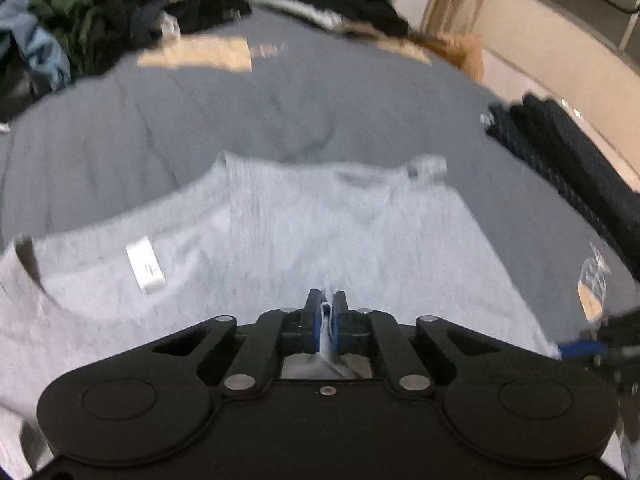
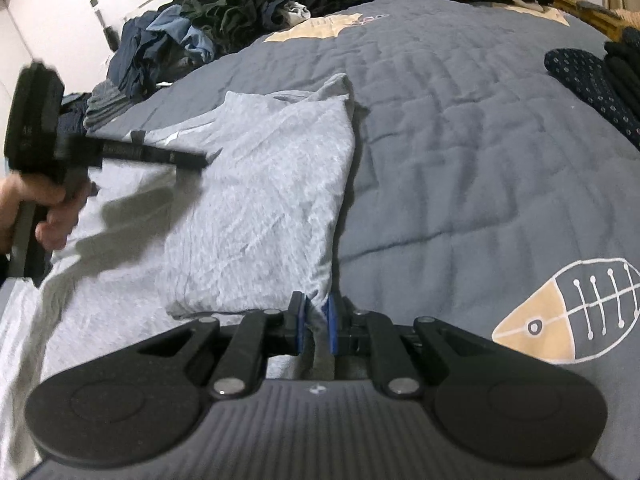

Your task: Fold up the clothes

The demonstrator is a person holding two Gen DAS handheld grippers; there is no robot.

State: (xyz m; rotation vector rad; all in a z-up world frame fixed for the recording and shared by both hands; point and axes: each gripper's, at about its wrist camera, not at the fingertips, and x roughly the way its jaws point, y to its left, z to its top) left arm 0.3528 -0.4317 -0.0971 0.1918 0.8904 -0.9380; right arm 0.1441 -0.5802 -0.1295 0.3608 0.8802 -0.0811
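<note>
A light grey T-shirt (image 1: 304, 232) lies on the blue-grey quilt (image 1: 200, 112), its collar and white neck label (image 1: 145, 264) toward the left in the left wrist view. My left gripper (image 1: 327, 307) is shut on a pinch of its fabric. In the right wrist view the grey T-shirt (image 2: 264, 200) shows one side folded over onto itself. My right gripper (image 2: 316, 312) is shut on the near corner of that folded part. The left gripper (image 2: 188, 159) also shows at the left of that view, held by a hand (image 2: 48, 216) above the shirt.
A heap of dark and blue clothes (image 2: 208, 20) lies at the far edge of the quilt (image 2: 460, 140). Dark patterned garments (image 2: 592, 80) sit at the right edge. The quilt carries a tan fish print (image 2: 560, 316). Folded dark items line the far side.
</note>
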